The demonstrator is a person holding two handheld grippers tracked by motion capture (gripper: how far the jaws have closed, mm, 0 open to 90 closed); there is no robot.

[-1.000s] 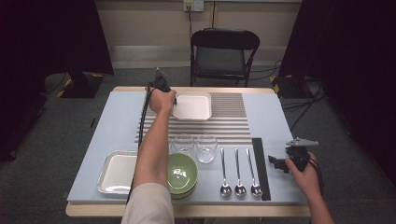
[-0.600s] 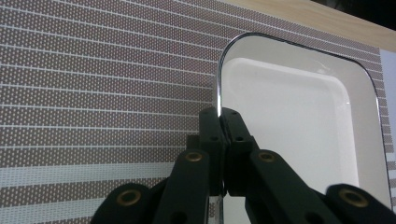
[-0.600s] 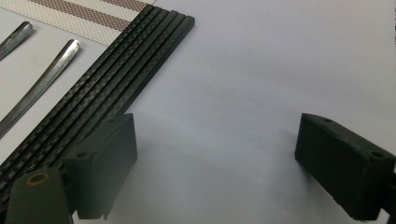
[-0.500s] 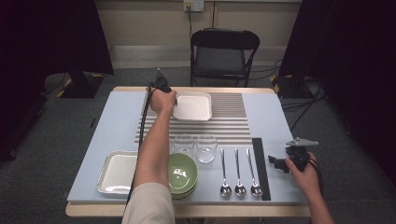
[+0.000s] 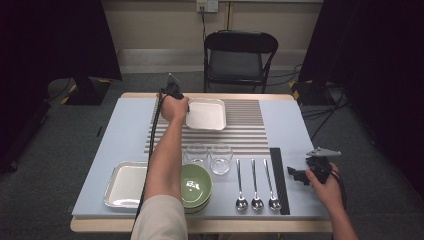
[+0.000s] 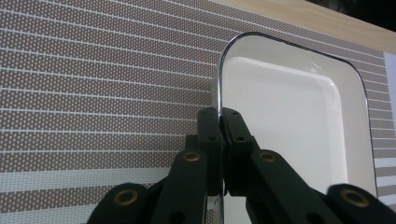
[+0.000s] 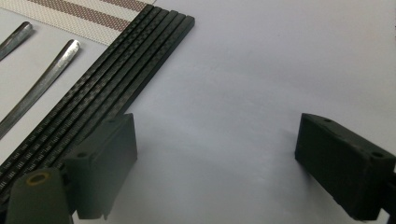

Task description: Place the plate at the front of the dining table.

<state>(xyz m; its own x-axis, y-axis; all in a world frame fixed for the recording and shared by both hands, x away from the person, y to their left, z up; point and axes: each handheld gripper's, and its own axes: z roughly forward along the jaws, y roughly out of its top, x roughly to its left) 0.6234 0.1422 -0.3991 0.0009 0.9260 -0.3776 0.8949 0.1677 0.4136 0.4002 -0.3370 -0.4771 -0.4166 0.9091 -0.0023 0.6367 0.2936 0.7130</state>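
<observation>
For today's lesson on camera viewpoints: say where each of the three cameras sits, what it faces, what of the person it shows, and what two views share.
High view: above the person's side, facing forward and down on the table; both forearms, left gripper and right gripper show.
Left gripper view: on the left gripper, facing along jaws shut on the plate rim over the striped mat.
Right gripper view: on the right gripper, jaws open over bare table, beside the black strip.
Shared: the plate, in high and left gripper views.

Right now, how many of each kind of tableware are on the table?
Trays: 2
Bowls: 2
Glasses: 2
Spoons: 3
Total: 9
</observation>
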